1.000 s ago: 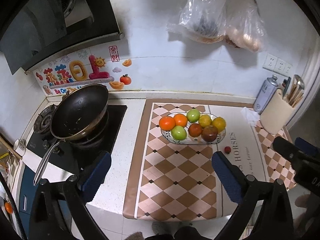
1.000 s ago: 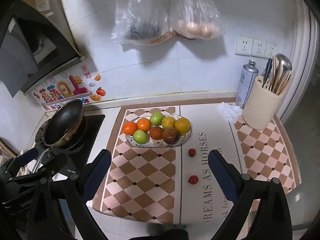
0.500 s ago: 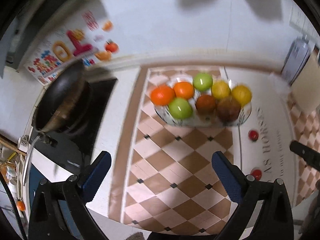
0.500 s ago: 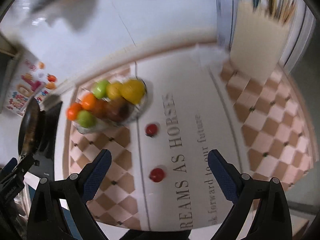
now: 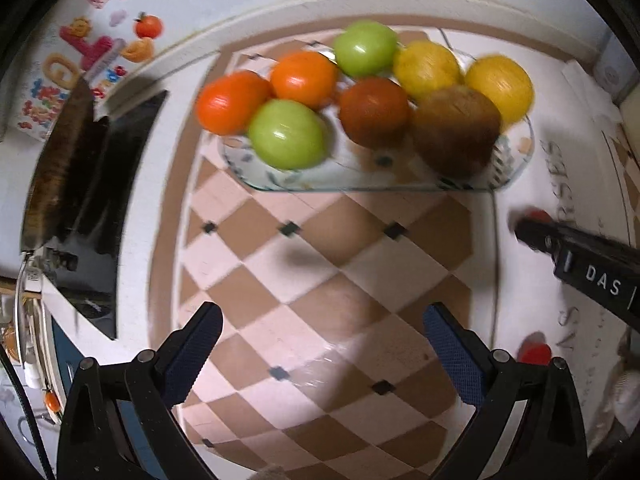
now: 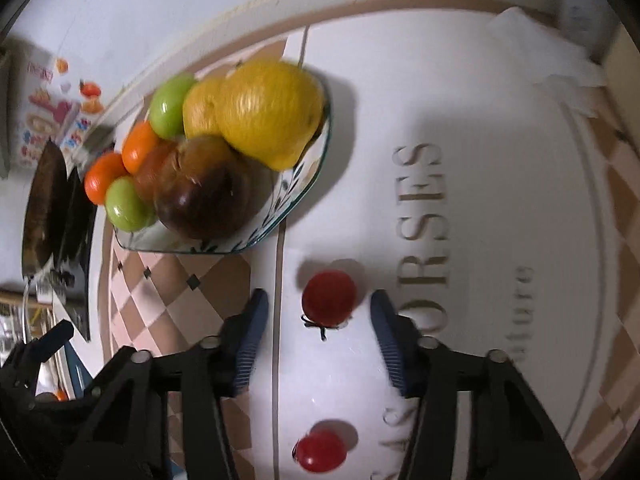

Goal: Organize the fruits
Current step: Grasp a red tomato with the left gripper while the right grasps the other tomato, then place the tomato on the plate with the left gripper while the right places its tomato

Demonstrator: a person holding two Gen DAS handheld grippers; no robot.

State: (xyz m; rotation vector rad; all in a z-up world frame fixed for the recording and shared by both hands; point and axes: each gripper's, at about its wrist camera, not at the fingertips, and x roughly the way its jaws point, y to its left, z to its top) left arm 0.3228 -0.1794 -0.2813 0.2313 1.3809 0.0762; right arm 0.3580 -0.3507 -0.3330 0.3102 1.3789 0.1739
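A glass fruit dish (image 5: 516, 168) holds several oranges, green apples, yellow and brown fruits; the dish also shows in the right wrist view (image 6: 308, 188). Two small red cherry tomatoes lie loose on the mat. My right gripper (image 6: 318, 312) is open, low over the mat, its fingers on either side of the farther tomato (image 6: 329, 298) without touching it. The nearer tomato (image 6: 320, 456) lies beneath the gripper body. My left gripper (image 5: 320, 340) is open and empty above the checkered mat, in front of the dish. The right gripper's finger (image 5: 560, 240) hides most of one tomato there.
A black wok (image 5: 60, 152) sits on the stove at the left. A white tissue (image 6: 540, 60) lies at the back right of the mat. A cream utensil holder's edge (image 5: 630, 108) stands at the far right. The counter's front edge is close below the grippers.
Both grippers have dropped and moved forward toward the counter. The right gripper's fingers have narrowed and now straddle the farther cherry tomato. The left has closed in on the dish.
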